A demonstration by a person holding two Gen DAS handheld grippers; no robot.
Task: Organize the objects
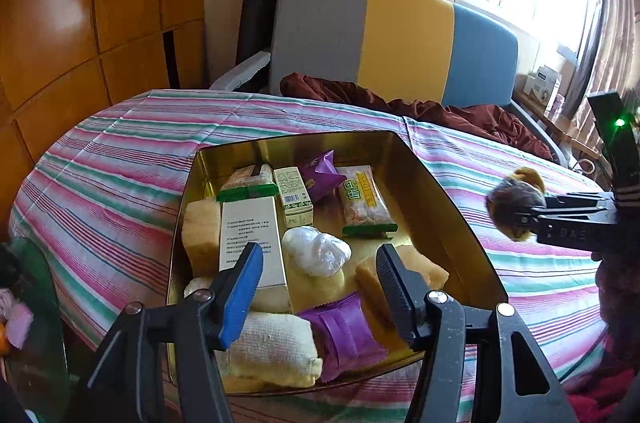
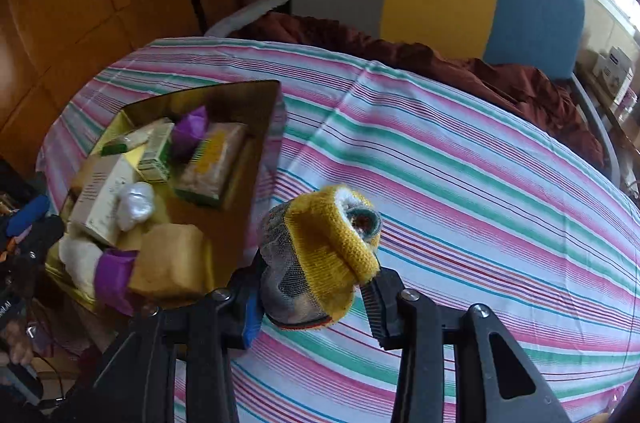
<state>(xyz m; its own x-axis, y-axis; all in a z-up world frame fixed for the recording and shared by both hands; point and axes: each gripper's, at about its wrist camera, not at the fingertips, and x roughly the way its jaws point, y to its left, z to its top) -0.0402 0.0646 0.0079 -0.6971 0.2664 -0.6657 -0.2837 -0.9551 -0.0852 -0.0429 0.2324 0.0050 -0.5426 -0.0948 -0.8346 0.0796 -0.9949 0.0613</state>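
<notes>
My right claw (image 2: 316,297) is clamped on a rolled grey-and-yellow knitted sock (image 2: 320,255), held in the air above the striped cloth, just right of the shallow gold metal tin (image 1: 452,219). I judge this the carrying step; next I must swing it over the tin's wall and find a gap among the packets and sponges. My left claw (image 1: 320,283) hangs over the tin, jaws apart, gripping nothing. The pink-and-green striped surface (image 2: 460,163) stands before a grey, yellow and blue chair (image 1: 400,39), with a bright window beyond.

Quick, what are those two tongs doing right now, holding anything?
Left tongs: open, holding nothing, over the gold tin.
Right tongs: closed on a rolled yellow-and-grey sock.
</notes>
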